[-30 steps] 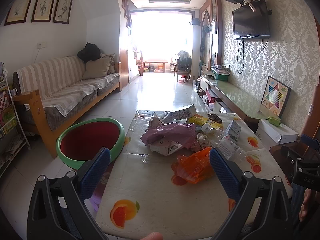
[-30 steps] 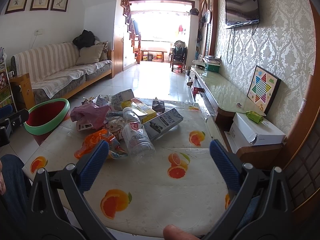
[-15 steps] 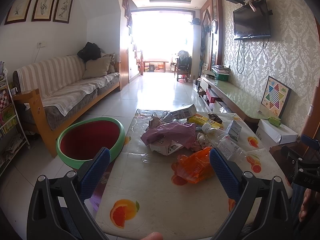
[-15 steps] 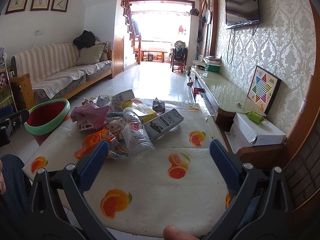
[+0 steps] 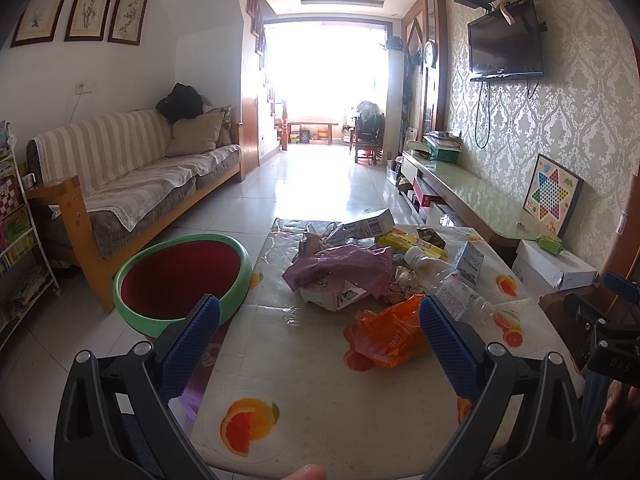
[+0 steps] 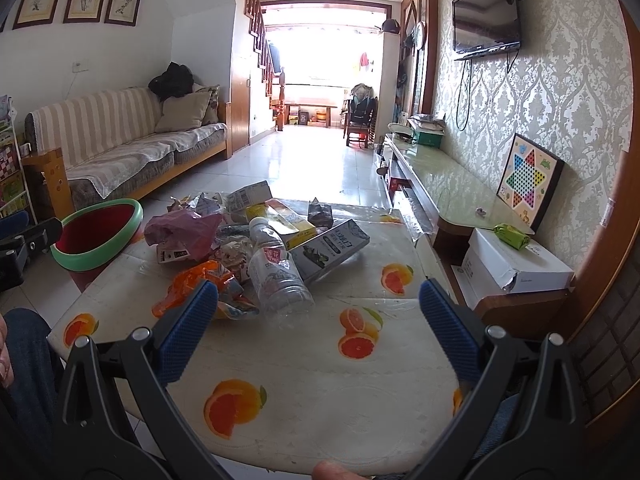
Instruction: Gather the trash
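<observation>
- Now both grippers are hanging over the near edge of the table [image 5: 304, 364], well short of the trash.
- Left gripper [image 5: 318, 322] is standing spread wide, gripping nothing.
- Right gripper [image 6: 318, 306] is likewise gaping, empty.
- Trash is lying heaped mid-table: an orange bag [image 5: 390, 334] nearest, a purple bag [image 5: 340, 266] behind it, a clear bottle [image 6: 278, 276] and a grey box [image 6: 330, 248] beside them.
- Green bin [image 5: 180, 278] is sitting just off the table's left edge.

A fingertip [image 5: 304, 472] is cut off at the bottom edge; box [image 6: 330, 246] print is too small to read.
</observation>
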`<state>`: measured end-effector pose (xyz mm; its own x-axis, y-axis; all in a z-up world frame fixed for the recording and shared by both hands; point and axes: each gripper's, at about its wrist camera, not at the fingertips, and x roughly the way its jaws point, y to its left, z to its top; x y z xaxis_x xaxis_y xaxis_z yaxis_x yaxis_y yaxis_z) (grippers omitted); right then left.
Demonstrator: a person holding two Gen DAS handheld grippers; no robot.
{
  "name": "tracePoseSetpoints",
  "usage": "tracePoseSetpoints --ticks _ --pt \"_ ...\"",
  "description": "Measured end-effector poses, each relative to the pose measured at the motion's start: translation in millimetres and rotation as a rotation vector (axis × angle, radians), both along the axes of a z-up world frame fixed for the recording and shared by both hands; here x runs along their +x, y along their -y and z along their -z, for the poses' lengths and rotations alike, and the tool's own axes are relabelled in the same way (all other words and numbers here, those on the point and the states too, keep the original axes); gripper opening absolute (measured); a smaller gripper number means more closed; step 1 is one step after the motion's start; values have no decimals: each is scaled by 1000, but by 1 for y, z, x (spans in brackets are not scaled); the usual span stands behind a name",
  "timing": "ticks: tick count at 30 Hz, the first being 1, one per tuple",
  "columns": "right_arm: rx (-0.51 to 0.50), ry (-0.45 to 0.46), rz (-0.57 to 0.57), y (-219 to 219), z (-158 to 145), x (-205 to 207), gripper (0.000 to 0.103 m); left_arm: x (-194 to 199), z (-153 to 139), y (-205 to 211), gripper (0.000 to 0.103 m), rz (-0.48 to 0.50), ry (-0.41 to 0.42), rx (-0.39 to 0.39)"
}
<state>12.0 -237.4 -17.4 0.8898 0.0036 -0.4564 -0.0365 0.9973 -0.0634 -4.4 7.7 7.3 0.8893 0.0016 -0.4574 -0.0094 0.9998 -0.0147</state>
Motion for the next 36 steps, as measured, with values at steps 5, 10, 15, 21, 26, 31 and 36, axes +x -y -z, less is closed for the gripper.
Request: tracePoseSetpoints --ticks 5,10,15,21,26,31,36 --pt "-1 -3 2 0 -1 0 100 1 1 0 95 -1 0 -1" --pt "-8 -8 1 -1 -1 0 100 1 1 0 95 0 0 -2" --pt "-13 -12 4 -2 0 2 100 2 2 0 95 -1 -7 -2" --pt "-19 -18 0 -3 1 2 100 3 5 5 95 -3 -16 15" --pt "18 -35 10 2 -5 11 100 11 6 6 95 15 -59 5" --pt "38 -65 29 7 -1 26 100 36 15 14 95 130 -159 -49" --pt "91 -112 4 16 7 34 100 78 37 33 95 192 -303 -60"
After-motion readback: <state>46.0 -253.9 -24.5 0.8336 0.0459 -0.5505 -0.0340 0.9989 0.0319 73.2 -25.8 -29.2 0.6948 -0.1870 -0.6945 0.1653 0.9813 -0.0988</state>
